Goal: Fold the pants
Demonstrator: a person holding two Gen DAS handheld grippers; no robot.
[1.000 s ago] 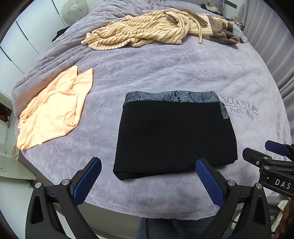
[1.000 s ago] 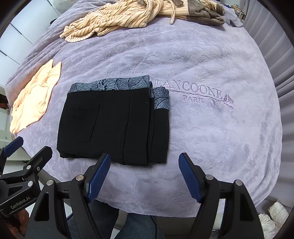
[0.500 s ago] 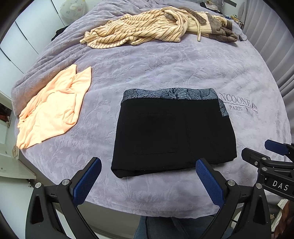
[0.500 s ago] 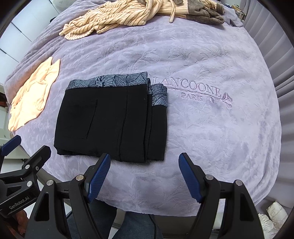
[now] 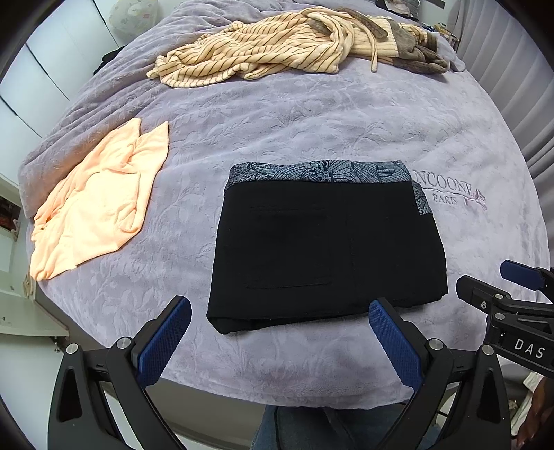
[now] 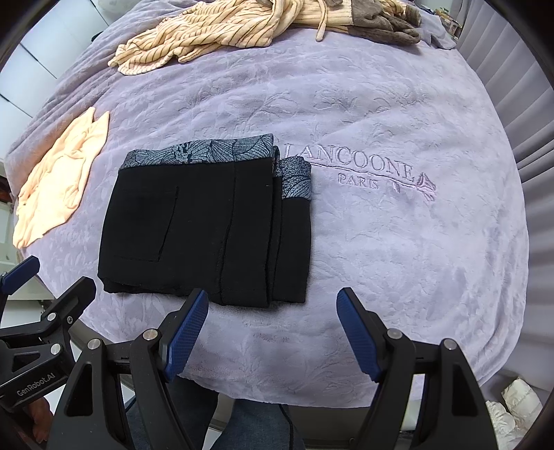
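Note:
The black pants (image 5: 325,252) (image 6: 207,225) lie folded into a flat rectangle on the lilac bedspread (image 5: 311,121) (image 6: 398,242), their grey leaf-print waistband on the far edge. My left gripper (image 5: 278,325) hovers open above the bundle's near edge, with nothing between its blue pads. My right gripper (image 6: 273,316) stands open above the near right corner of the pants, also with nothing between its pads. Each gripper shows at the edge of the other's view.
A peach garment (image 5: 97,204) (image 6: 59,187) lies crumpled at the left. A striped cream garment (image 5: 277,52) (image 6: 214,31) and a brown one (image 5: 415,52) are heaped at the far side. The bed's near edge runs just below the grippers, a person's jeans (image 6: 242,425) beneath.
Both views have shifted slightly, so the pants sit a little nearer and lower in frame. The pants themselves and both grippers' jaws look unchanged.

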